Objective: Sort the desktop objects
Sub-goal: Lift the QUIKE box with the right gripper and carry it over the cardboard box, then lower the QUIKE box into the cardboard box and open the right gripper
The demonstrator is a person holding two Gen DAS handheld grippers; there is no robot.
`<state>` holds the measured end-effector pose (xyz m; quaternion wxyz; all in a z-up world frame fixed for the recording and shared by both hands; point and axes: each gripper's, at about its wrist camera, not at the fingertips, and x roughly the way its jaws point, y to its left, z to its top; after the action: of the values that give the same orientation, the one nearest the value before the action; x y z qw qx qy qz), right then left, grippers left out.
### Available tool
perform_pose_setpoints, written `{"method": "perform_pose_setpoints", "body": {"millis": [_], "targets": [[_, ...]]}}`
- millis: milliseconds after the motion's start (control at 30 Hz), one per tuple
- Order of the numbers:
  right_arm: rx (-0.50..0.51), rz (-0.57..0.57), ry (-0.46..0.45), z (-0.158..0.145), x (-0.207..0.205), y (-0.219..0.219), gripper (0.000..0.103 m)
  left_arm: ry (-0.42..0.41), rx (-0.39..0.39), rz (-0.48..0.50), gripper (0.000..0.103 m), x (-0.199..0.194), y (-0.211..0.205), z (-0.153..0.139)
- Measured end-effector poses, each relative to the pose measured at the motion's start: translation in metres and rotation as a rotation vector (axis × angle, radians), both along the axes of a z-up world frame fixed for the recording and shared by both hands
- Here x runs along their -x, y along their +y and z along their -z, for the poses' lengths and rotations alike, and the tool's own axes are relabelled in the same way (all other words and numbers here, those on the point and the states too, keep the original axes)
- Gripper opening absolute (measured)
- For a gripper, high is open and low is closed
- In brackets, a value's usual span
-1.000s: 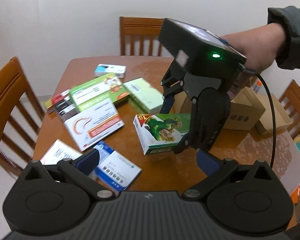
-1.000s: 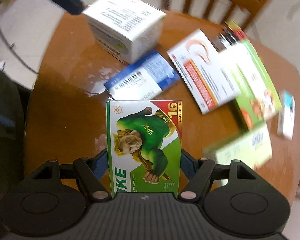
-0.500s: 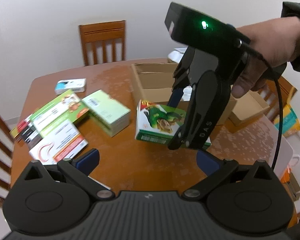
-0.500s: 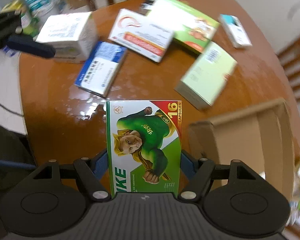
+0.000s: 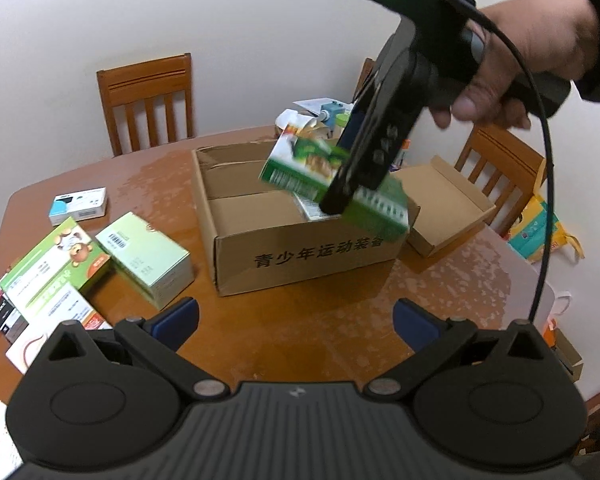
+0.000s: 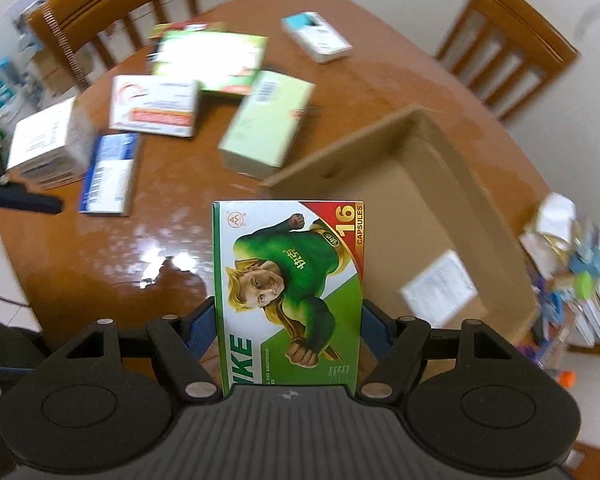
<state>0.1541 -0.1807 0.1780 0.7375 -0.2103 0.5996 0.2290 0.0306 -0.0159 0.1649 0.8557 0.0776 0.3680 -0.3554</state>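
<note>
Now over carton: "16 CAPSULES" box (image 6: 288, 288), seemingly.

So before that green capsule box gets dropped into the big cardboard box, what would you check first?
1. Right gripper shut on the green capsule box: ok.
2. Capsule box over the cardboard box opening: ok; left wrist view shows it above the rim.
3. Free floor inside: ok, only a white packet there.
4. Left gripper open, clear of the drop: ok.
5. Capsule box level: not ok, tilted.
6. Height above the floor: cannot tell.
</note>
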Motion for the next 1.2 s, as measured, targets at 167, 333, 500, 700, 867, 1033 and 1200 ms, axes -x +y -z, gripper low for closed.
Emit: {"method": "perform_pose_setpoints", "body": {"millis": [167, 333, 500, 700, 867, 1033, 1200], "targets": [[0.009, 0.103, -0.022, -0.004, -0.026, -0.039, 0.077, 0.009, -0.005, 0.013, 0.103, -0.002, -0.007, 0.003], [0.03, 0.163, -0.035, 0.007, -0.058, -0.062, 0.077, 0.022, -0.015, 0.011, 0.103, -0.006, -0.009, 0.006], [0.021, 0.221, -0.015, 0.031, -0.089, -0.077, 0.077, 0.042, -0.024, -0.011, 0.103, -0.013, -0.006, 0.011], [0.016, 0.192, 0.004, 0.065, -0.112, -0.068, 0.077, 0.058, -0.054, -0.038, 0.103, -0.023, -0.002, 0.018], [0.03, 0.085, 0.008, 0.09, -0.125, -0.044, 0.077, 0.077, -0.077, -0.065, 0.103, -0.03, 0.003, 0.024], [0.082, -0.119, -0.019, 0.114, -0.137, -0.021, 0.077, 0.096, -0.096, -0.093, 0.103, -0.033, 0.005, 0.029], [0.19, -0.355, -0.045, 0.141, -0.14, 0.002, 0.077, 0.116, -0.114, -0.129, 0.103, -0.032, 0.007, 0.034]]}}
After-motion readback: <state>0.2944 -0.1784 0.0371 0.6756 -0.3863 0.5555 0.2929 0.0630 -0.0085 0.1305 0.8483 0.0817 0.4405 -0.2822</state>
